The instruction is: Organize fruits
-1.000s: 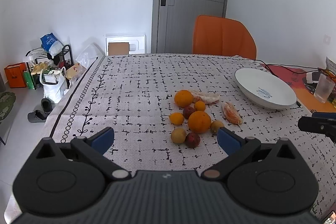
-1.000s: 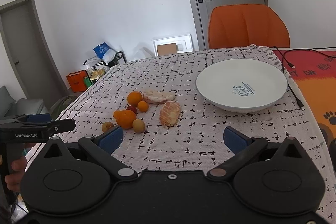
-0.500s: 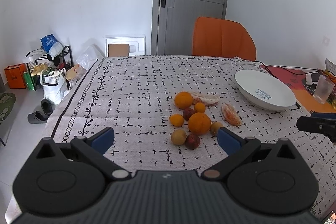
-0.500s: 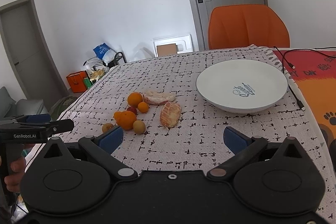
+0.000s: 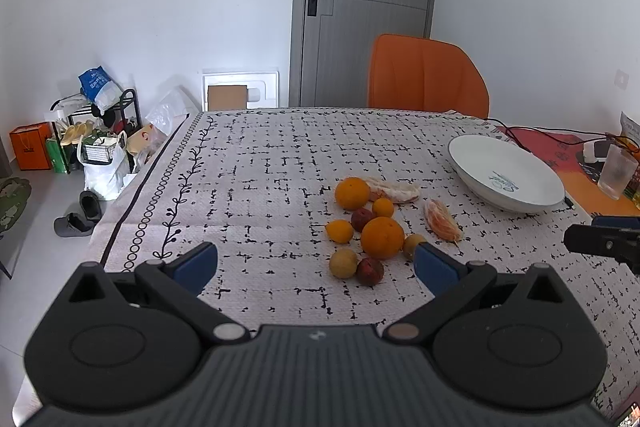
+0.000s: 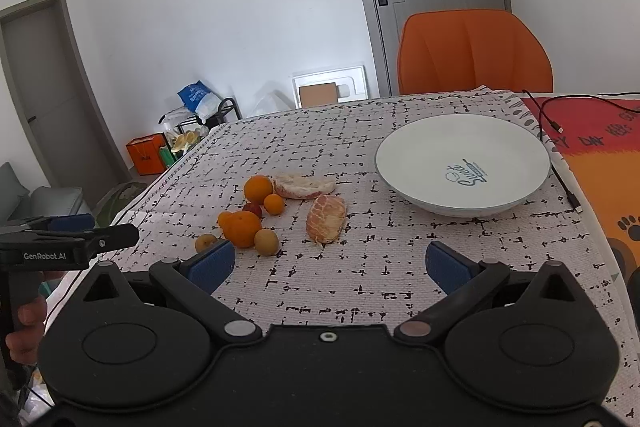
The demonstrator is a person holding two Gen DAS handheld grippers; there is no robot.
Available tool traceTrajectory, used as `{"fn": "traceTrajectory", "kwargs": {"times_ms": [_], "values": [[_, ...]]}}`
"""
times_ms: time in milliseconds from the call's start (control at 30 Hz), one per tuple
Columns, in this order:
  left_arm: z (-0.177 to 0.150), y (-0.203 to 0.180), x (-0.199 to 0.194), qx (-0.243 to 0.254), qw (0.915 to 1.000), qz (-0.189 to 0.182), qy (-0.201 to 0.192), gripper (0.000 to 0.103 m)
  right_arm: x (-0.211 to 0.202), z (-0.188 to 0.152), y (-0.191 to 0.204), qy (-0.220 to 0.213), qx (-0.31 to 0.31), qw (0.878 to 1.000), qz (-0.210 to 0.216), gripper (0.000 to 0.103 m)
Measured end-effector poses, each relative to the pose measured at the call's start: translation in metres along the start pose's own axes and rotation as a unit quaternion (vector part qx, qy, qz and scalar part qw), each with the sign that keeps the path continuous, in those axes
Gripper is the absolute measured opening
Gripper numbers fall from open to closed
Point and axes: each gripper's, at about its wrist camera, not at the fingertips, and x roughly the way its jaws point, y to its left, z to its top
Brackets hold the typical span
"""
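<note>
1. Both claws hover over the near edge of the desk [image 6: 400, 279] with nothing in them: the left claw [image 5: 316, 263] has its fingers spread wide apart, and the right claw [image 6: 328, 263] is spread just as wide.
2. The fruit cluster [image 5: 372, 227] sits near the middle of the desk, its pieces touching or just beside one another; two peeled citrus pieces [image 6: 326, 213] lie at its right side, toward the white plate [image 6: 464, 163], which is empty and stands near the right edge.
3. No fruit has reached the plate, so the sorting looks barely begun.
4. Risk: the round fruits are packed tightly, so closing on one would likely nudge its neighbours and send them rolling toward the near edge.
5. Risk: the peeled pieces look soft; a firm squeeze could crush or tear them.
6. Risk: the two claws are close and aimed at the same cluster, so they could collide.
</note>
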Motion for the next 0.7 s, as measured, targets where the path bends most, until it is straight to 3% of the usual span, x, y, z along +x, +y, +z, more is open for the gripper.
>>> {"fn": "traceTrajectory", "kwargs": {"times_ms": [433,700], "values": [[0.0017,0.0026,-0.0027,0.001,1.0,0.0,-0.006,0.103,-0.0005,-0.0003,-0.0009,0.0,-0.001,1.0,0.003,0.103],[0.0004,0.0025,-0.0034,0.003,0.9998,-0.007,-0.016,0.103,0.0002,0.0006,-0.0064,-0.013,0.01,0.999,0.027,0.103]]}}
